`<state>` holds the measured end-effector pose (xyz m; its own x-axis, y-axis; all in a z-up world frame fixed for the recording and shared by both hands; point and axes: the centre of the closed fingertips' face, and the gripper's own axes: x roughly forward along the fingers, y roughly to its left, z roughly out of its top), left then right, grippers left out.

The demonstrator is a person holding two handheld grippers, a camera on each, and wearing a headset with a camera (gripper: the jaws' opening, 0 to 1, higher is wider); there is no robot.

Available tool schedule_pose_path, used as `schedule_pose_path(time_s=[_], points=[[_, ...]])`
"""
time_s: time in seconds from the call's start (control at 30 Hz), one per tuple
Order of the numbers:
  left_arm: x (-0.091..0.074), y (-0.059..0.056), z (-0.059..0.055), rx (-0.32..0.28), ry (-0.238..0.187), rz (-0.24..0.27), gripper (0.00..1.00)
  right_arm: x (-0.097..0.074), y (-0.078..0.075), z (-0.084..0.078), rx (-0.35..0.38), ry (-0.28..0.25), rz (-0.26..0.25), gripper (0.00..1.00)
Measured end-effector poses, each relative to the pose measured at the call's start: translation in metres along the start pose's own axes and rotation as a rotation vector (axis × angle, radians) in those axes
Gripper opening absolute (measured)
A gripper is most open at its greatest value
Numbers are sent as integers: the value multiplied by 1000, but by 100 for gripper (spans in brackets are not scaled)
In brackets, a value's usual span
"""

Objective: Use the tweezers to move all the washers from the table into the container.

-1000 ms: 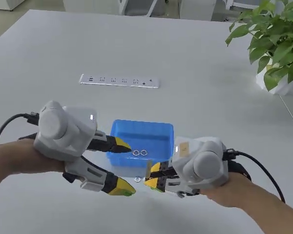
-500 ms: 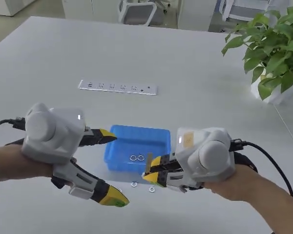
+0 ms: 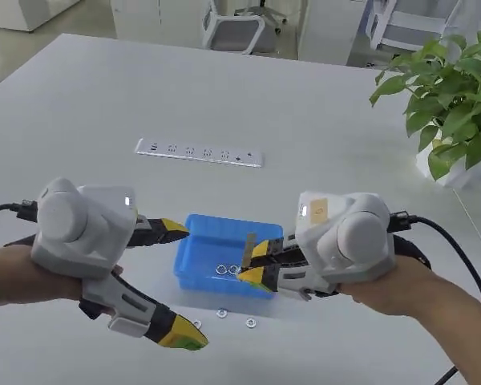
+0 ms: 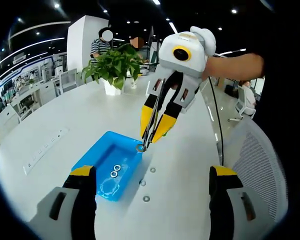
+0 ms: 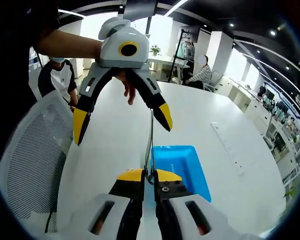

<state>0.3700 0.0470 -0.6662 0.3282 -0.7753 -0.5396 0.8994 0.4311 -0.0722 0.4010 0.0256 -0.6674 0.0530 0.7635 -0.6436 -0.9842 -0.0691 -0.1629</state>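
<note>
The tweezers (image 4: 149,131) are clamped between the closed jaws of the right gripper (image 3: 252,265). A washer (image 4: 140,148) appears to be pinched at their tips, just over the rim of the blue container (image 4: 105,155). Two washers (image 4: 117,167) are seen inside, and three washers (image 4: 146,198) lie on the table (image 3: 321,120) beside it. The left gripper (image 3: 182,285) is held wide open, grasping nothing

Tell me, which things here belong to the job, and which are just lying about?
Job: tweezers, blue container, washers inside it, loose washers on the table.
Lying about: power strip, potted plant.
</note>
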Motion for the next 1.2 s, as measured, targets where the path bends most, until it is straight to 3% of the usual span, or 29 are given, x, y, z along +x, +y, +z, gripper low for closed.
schedule_pose_path(time_s=[0.33, 0.6, 1.2], points=[[-9, 4, -3, -7, -5, 24, 99, 11, -23, 2, -16, -8, -13, 7], [-13, 8, -5, -21, -13, 36, 99, 24, -35, -6, -22, 1, -3, 7], [-16, 13, -5, -57, -43, 42, 99, 56, -50, -31, -23, 15, 32, 8]])
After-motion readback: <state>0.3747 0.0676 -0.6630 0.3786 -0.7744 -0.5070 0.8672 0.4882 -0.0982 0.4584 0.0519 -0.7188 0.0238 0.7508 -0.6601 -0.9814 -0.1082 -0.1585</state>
